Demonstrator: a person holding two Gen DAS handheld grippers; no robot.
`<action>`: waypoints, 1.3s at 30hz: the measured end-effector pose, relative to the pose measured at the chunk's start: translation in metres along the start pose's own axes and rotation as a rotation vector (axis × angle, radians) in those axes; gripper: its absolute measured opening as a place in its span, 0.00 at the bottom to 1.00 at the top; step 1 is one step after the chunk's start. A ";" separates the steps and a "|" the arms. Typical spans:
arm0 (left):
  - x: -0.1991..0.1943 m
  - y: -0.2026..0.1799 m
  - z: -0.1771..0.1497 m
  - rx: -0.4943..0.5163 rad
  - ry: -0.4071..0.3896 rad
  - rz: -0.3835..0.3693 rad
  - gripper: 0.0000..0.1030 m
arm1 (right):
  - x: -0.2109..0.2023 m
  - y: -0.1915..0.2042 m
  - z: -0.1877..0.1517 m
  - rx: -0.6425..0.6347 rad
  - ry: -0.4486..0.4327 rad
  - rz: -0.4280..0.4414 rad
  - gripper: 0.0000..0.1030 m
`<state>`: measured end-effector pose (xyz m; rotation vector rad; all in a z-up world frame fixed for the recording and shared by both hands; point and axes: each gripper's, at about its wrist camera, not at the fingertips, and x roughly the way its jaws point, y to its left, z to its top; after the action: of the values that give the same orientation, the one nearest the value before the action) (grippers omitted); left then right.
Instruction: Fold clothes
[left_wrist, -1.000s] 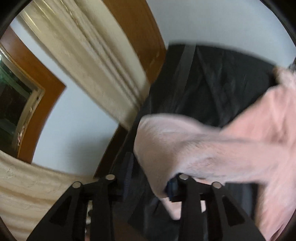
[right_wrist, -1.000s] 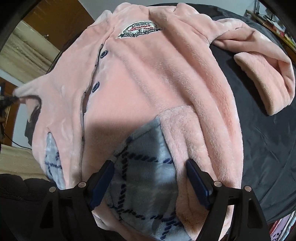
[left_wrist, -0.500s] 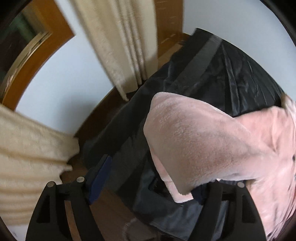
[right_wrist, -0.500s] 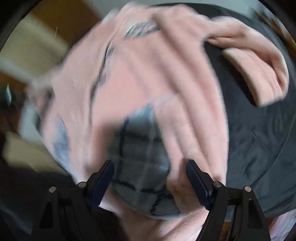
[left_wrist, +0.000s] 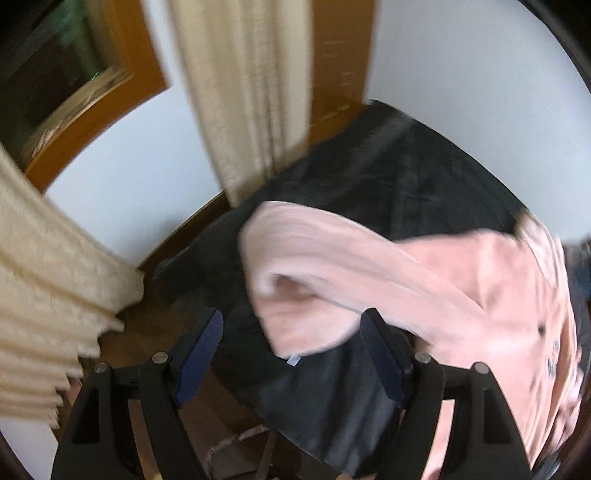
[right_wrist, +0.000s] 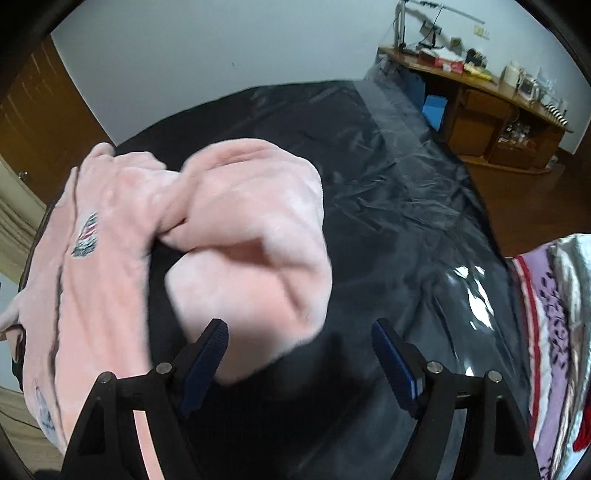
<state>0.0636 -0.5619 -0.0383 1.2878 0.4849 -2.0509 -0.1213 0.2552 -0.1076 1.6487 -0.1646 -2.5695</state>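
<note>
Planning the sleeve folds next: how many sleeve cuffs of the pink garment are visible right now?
2. One sleeve cuff lies ahead of the open left gripper; the other lies just ahead of the open right gripper, both on the black sheet.

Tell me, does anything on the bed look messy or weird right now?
Yes. The pink fleece top is not lying flat on the black sheet. Its right sleeve is bunched and twisted just ahead of the open right gripper, and the other sleeve's cuff is curled over.
</note>
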 end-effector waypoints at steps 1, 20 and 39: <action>-0.006 -0.017 -0.005 0.044 -0.002 -0.023 0.79 | 0.010 0.003 0.005 -0.007 0.006 0.017 0.79; -0.035 -0.227 -0.068 0.370 0.036 -0.319 0.79 | -0.089 0.055 0.046 -0.335 -0.598 -0.514 0.11; 0.003 -0.244 -0.099 0.385 0.166 -0.312 0.79 | -0.020 -0.104 -0.061 0.351 -0.022 0.062 0.61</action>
<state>-0.0438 -0.3284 -0.0938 1.7078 0.3956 -2.3899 -0.0584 0.3579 -0.1288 1.6848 -0.6931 -2.6263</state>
